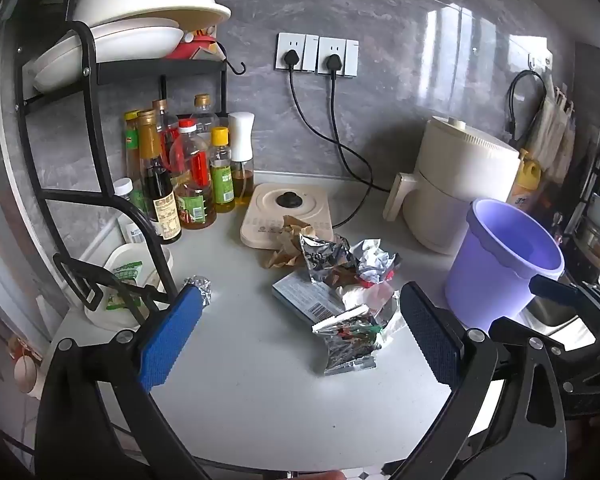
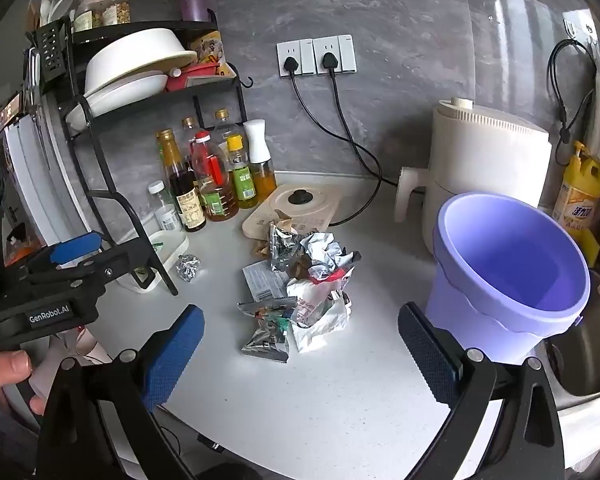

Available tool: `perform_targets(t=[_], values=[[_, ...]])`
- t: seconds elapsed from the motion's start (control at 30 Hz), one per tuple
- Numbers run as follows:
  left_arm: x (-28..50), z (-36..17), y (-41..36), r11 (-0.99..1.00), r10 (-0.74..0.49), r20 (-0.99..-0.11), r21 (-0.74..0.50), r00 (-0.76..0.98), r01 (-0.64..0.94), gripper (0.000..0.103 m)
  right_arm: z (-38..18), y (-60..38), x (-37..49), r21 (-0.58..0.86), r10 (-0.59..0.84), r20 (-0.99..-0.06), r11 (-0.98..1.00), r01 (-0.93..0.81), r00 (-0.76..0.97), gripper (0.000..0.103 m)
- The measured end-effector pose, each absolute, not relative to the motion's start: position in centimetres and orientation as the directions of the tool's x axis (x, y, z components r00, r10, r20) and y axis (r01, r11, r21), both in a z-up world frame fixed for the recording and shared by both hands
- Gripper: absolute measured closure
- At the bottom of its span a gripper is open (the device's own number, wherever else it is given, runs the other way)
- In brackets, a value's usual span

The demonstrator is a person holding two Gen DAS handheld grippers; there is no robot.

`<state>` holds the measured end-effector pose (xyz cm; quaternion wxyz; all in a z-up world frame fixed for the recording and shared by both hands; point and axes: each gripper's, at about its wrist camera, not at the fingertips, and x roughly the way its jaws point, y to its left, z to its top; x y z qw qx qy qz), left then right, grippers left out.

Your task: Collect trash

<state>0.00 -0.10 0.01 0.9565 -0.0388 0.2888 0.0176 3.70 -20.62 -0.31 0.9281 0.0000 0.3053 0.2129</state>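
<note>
Two open grippers above a counter with a heap of trash and a purple bin.

Both the left gripper [image 1: 300,336] and the right gripper [image 2: 300,356] hang with blue-padded fingers spread wide and nothing between them, tilted down toward the pale countertop [image 1: 260,400]. The trash pile [image 2: 304,292] of crumpled foil wrappers, brown paper and a flat printed packet lies mid-counter, just in front of a cream induction plate [image 2: 300,204]. One foil ball [image 2: 188,266] sits apart to the left, near the black rack [image 2: 112,200]. The purple bucket [image 2: 512,272] stands upright and empty at the right, just beside a cream appliance [image 2: 488,160]. Condiment bottles [image 2: 216,176] cluster by the wall.
</note>
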Motion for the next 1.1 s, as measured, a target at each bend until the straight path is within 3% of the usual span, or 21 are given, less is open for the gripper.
perform_targets(t=[1.1], values=[[-0.6,0.4,-0.7,0.992,0.002,-0.524,-0.109,0.852,-0.07,0.005,0.0,-22.5,4.1,0.148,0.391,-0.551,0.915,-0.375,0.737,0.008]])
